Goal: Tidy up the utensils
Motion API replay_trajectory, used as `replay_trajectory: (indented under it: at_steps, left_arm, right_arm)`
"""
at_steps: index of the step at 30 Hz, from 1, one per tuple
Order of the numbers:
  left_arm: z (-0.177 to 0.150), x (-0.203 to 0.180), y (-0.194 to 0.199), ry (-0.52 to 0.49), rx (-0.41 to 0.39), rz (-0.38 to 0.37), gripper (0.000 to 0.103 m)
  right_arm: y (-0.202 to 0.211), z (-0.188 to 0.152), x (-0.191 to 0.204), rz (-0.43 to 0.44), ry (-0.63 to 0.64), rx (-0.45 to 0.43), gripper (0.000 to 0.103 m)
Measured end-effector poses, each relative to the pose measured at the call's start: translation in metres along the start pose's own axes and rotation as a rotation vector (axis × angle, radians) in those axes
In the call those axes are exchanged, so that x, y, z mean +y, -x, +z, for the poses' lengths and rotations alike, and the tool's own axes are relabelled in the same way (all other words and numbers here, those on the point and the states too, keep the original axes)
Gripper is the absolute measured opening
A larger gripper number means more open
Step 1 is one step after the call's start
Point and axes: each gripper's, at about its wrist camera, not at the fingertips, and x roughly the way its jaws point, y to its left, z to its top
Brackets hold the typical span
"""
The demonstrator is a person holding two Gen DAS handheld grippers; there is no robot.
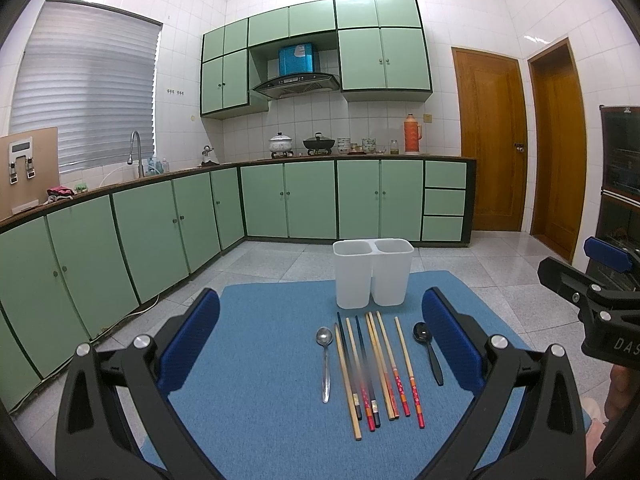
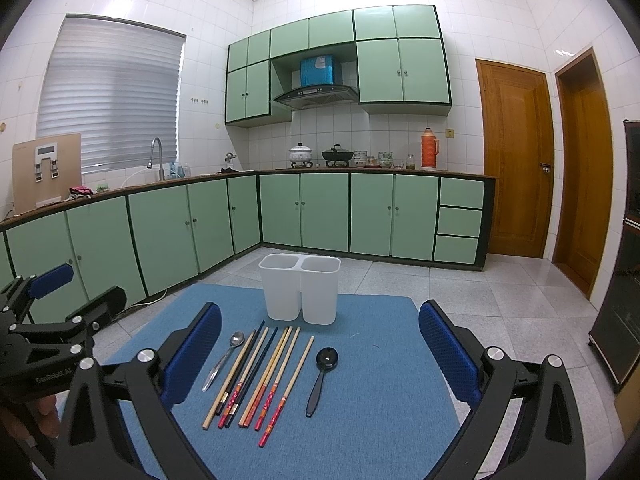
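Nothing sorted yet. Left gripper [image 1: 320,344] and right gripper [image 2: 320,354] both spread wide, empty. Steel spoon [image 1: 325,364], chopsticks [image 1: 376,368] and black spoon [image 1: 429,354] lie between the fingers on the blue mat [image 1: 260,400]; empty white two-compartment holder [image 1: 373,272] just beyond.

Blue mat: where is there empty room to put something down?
On the blue mat, bare patches lie right of the black spoon and left of the silver spoon. The middle is crowded with chopsticks, with the white holder behind them.
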Motion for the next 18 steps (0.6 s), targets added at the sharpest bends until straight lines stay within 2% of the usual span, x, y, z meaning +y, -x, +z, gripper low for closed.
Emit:
replay_trajectory:
  at_steps: [18]
  left_arm:
    - [0.0001,0.0005,0.0017,0.000,0.000,0.000,0.098]
  right_arm:
    - [0.0003,0.0000,0.0001,0.000,0.000,0.000,0.097]
